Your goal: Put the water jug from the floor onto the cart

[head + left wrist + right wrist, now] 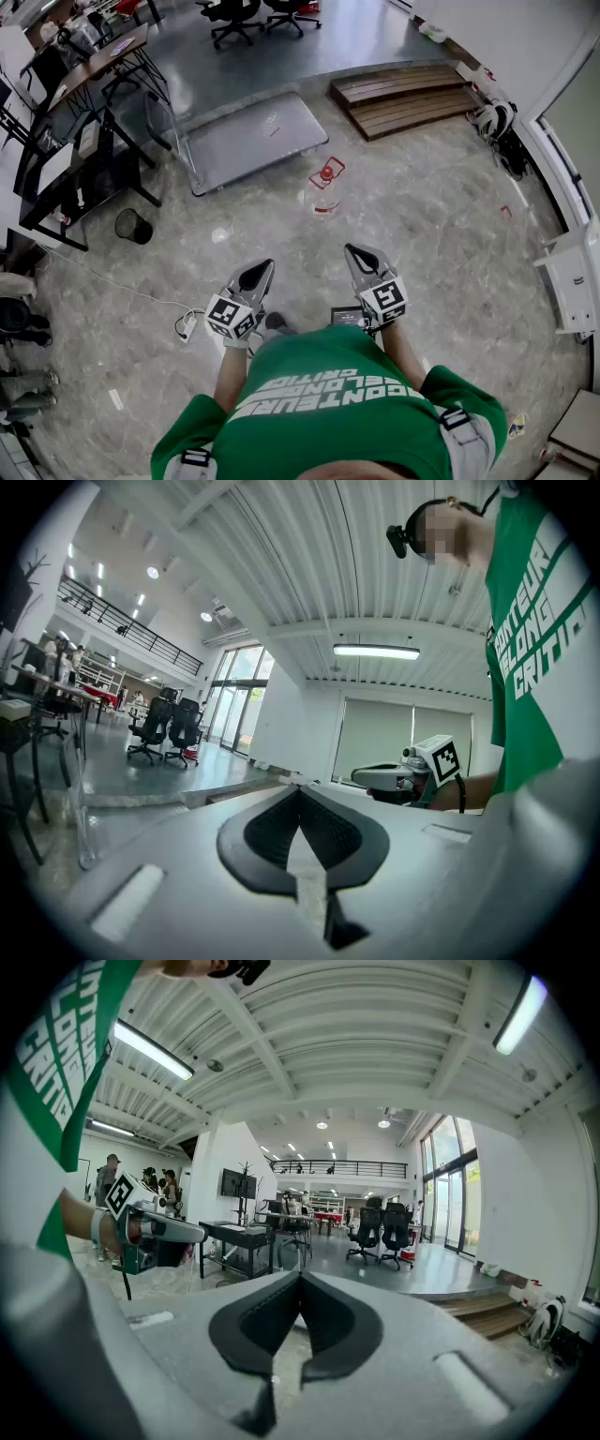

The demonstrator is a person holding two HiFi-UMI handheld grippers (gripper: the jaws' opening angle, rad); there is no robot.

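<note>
Green shirt [542, 658] — white print, partly legible: "LONG", "CRITI".

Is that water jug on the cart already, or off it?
Off. The water jug sits on the floor beside the cart, apart from its flat deck.

Brown stepped wooden platform [403, 98] on grey stone floor [422, 216]. Black wheeled office chairs [234, 17] beyond platform, leftward. Black mesh waste bin [134, 225] well left of platform, nearer.
</note>
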